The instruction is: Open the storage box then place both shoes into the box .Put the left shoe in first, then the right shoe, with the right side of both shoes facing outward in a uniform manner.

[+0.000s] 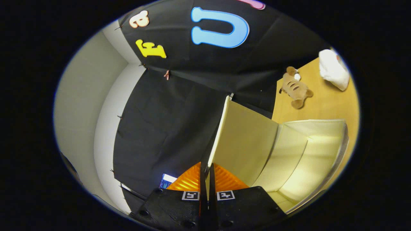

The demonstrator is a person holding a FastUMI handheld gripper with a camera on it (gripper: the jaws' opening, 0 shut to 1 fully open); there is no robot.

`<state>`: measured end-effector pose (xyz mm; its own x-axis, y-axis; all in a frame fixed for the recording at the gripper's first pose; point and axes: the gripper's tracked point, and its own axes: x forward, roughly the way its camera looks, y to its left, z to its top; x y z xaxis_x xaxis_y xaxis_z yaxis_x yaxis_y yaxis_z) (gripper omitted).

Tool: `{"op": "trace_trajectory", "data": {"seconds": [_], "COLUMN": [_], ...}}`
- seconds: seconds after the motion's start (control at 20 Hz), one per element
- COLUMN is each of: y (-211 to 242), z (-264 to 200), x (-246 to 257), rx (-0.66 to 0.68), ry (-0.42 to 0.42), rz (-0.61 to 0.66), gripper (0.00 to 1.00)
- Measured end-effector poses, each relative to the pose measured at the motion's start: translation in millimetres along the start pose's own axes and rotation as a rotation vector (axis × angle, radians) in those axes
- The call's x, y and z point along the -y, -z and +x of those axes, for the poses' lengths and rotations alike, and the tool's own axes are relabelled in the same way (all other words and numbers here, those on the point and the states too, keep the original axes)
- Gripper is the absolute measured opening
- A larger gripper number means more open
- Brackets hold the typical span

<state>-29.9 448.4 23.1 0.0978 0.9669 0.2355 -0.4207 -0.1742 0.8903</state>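
Note:
My gripper is shut on the thin edge of the storage box's lid, a pale cream panel that runs away from the fingertips. The lid is swung open. To its right I see into the open storage box, whose cream inner walls are lit and whose grey rim curves along the far side. The whole view is tilted, with the box on the wooden table.
A brown striped plush toy lies on the table beyond the box. A white bundle sits further along the table. Black cloth hangs behind the lid, and a small lit screen shows left of the fingers.

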Motion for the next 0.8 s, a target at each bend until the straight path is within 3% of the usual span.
{"op": "trace_trajectory", "data": {"seconds": [0.4,0.65,0.8], "y": [23,36,39], "z": [116,158,171], "x": [9,27,24], "rx": [-0.024,-0.029,-0.031], "ry": [0.045,0.107,0.085], "rz": [-0.007,-0.052,-0.046], "gripper": [0.05,0.05,0.11]}}
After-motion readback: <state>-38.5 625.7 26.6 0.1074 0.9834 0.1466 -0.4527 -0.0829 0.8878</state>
